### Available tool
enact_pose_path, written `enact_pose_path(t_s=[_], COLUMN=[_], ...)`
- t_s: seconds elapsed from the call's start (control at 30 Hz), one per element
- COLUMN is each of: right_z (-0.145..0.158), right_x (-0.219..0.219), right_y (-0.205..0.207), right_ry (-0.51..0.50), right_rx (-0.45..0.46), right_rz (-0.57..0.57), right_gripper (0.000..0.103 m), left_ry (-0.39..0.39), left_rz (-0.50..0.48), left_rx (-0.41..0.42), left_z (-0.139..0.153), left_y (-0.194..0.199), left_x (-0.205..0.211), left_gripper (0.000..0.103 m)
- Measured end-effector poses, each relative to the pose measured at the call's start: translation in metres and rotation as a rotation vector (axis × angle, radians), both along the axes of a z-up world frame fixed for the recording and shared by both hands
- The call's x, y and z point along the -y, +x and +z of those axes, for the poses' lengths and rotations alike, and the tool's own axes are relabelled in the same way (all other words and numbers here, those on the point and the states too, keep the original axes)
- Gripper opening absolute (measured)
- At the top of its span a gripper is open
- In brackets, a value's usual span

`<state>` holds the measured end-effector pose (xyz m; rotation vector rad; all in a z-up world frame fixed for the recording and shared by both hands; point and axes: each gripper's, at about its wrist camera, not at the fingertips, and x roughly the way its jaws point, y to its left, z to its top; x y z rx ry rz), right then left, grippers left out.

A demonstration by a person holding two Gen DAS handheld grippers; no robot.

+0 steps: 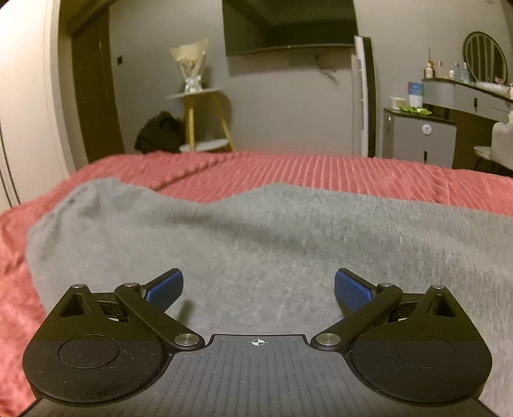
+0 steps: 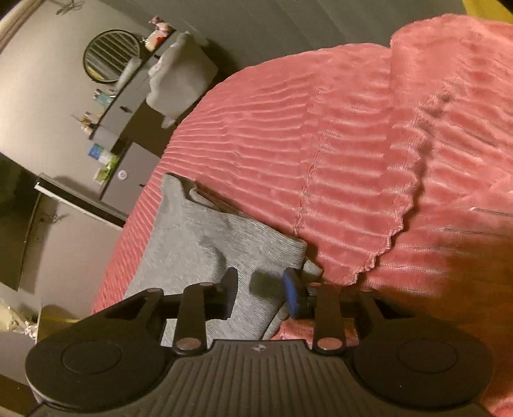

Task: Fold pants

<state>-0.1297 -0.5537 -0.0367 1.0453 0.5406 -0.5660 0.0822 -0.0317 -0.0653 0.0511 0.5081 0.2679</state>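
Grey knit pants (image 1: pixel 272 237) lie spread on a pink ribbed bedspread (image 1: pixel 320 170). My left gripper (image 1: pixel 258 288) is wide open just above the grey cloth, its blue pads (image 1: pixel 166 287) holding nothing. In the right wrist view the pants (image 2: pixel 208 243) lie folded over, with an edge near the gripper. My right gripper (image 2: pixel 261 293) is open above that near edge, and its blue pad (image 2: pixel 293 296) is close to the cloth edge. Nothing is held.
The bedspread (image 2: pixel 352 144) has a folded-back scalloped flap (image 2: pixel 416 160) to the right. Beyond the bed stand a yellow stool with a bouquet (image 1: pixel 195 96), a dark bag (image 1: pixel 160 131), a wall TV (image 1: pixel 288 25), a grey cabinet (image 1: pixel 416 134) and a vanity with a round mirror (image 1: pixel 485 57).
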Motion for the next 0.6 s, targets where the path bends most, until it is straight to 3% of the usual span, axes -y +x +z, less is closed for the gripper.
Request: enact_pose_path(t_s=[0.17,0.3,0.4,0.43,0.53,0.6], right_z=[0.001,0.004,-0.004,-0.006,0.001,0.010], right_x=[0.002,0.003,0.004,0.004,0.002,-0.001], right_y=[0.011,0.015,0.031,0.035,0.040,0.038], right_ry=[-0.017,0.005,0.010,0.006,-0.036,-0.061], right_rx=[-0.024,-0.007,-0.022,-0.032,-0.033,-0.005], right_rz=[-0.006,0.015,0.064,0.065,0.063,0.063], right_gripper=[0.039,0.039,0.039,0.037,0.005,0.005], left_ry=[-0.062,-0.229,-0.306,-0.313,-0.318,-0.312], left_rz=[0.060,0.168,0.240,0.255,0.257,0.252], left_rx=[-0.046,-0.141,-0.151,-0.145,-0.145,-0.150], left_z=[0.005,0.007,0.008,0.010,0.014,0.016], left_y=[-0.003,-0.002,-0.010,-0.013,-0.017,-0.019], left_x=[-0.017,-0.051,-0.072,-0.077,-0.080,-0.079], left_gripper=[0.103,0.103,0.103,0.103,0.103,0.103])
